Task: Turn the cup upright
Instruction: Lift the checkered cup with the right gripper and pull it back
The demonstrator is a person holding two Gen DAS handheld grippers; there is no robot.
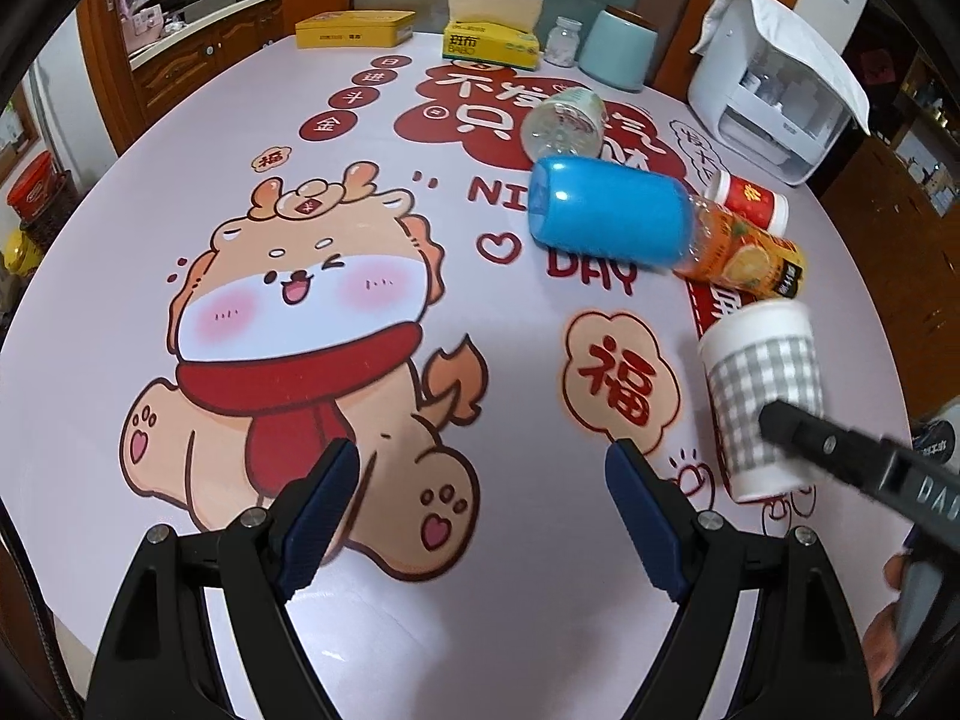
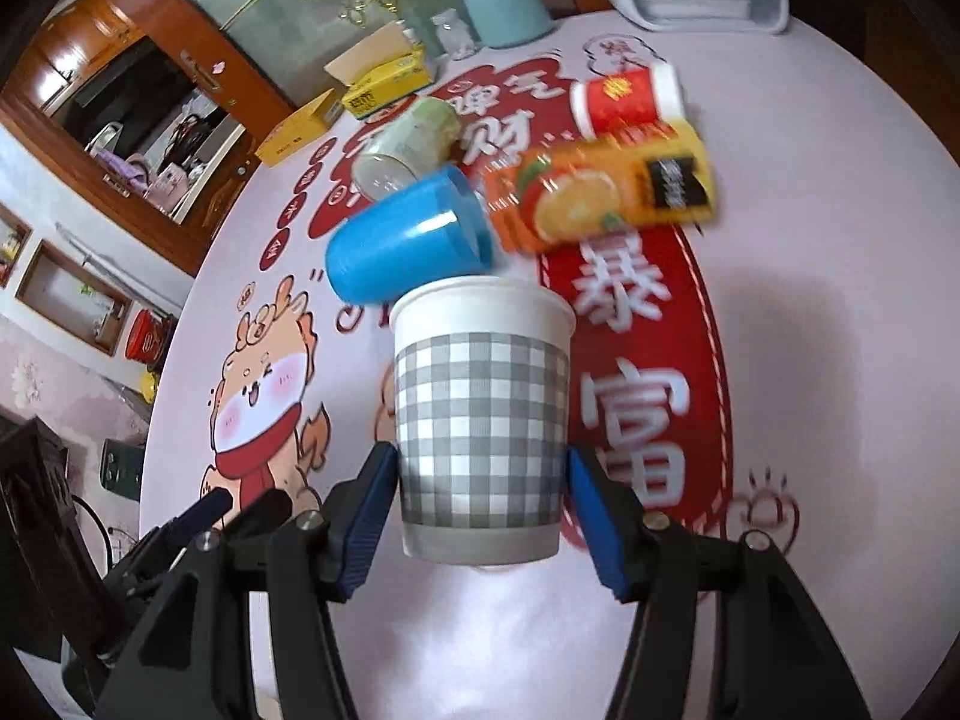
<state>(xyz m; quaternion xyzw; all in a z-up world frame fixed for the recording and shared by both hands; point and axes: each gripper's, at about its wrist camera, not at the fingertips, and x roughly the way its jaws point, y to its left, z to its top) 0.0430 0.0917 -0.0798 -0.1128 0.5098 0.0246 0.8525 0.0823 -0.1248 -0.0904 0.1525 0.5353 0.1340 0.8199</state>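
A white paper cup with a grey check band (image 2: pixel 483 420) stands mouth up between the fingers of my right gripper (image 2: pixel 483 504), which is shut on its lower part. The cup also shows in the left wrist view (image 1: pixel 762 396), at the right, with a black finger (image 1: pixel 798 432) of the right gripper across it. I cannot tell whether its base touches the table. My left gripper (image 1: pixel 480 510) is open and empty, low over the cartoon print, to the left of the cup.
A blue cup (image 1: pixel 606 210) lies on its side in mid-table, with a clear jar (image 1: pixel 564 120), an orange juice bottle (image 1: pixel 744 252) and a red-and-white cup (image 1: pixel 750 201) lying around it. A tissue box (image 1: pixel 489 45), a yellow tin (image 1: pixel 354 30) and a white appliance (image 1: pixel 774 96) stand at the back.
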